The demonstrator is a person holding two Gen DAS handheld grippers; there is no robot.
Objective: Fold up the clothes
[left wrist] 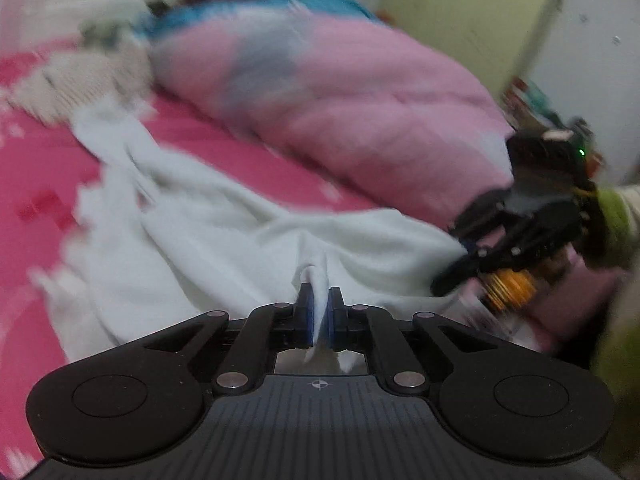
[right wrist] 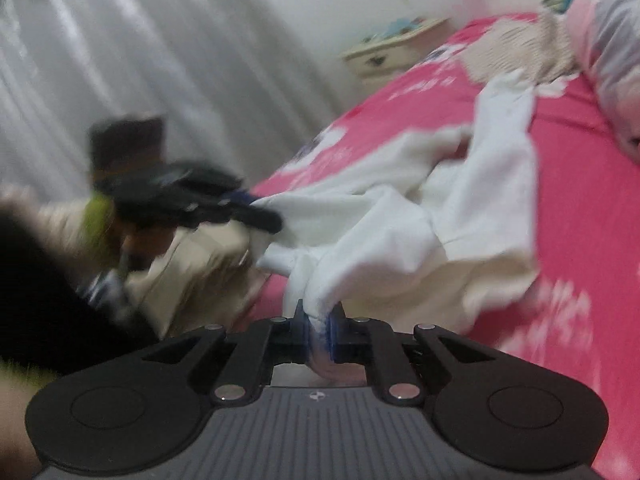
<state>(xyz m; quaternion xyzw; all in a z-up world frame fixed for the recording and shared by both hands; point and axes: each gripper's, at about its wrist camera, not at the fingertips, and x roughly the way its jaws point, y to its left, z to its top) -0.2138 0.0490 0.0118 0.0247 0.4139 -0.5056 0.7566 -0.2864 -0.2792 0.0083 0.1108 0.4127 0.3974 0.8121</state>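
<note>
The left black two-finger claw was pinching a thin fold of the white soft cotton garment between its blue pads, the pads pressed nearly together on the cloth; the right black two-finger claw was likewise clamped on a thicker bunched wad of the same garment, its jaws a little wider apart around the wad; in the left wrist view the right claw appeared at the right side, gripping the garment's near edge, and in the right wrist view the left claw appeared at the left, blurred, its tip on the cloth's other end; the garment hung stretched between the two claws and trailed back, crumpled, onto the bright pink patterned bed sheet; a rolled pale pink quilt lay along the bed beyond the garment, apart from it; a beige knitted cloth lay at the garment's far end, touching or nearly so; a cream bedside cabinet stood beside the bed, small things on top too blurred to tell; no container held any clothing.
</note>
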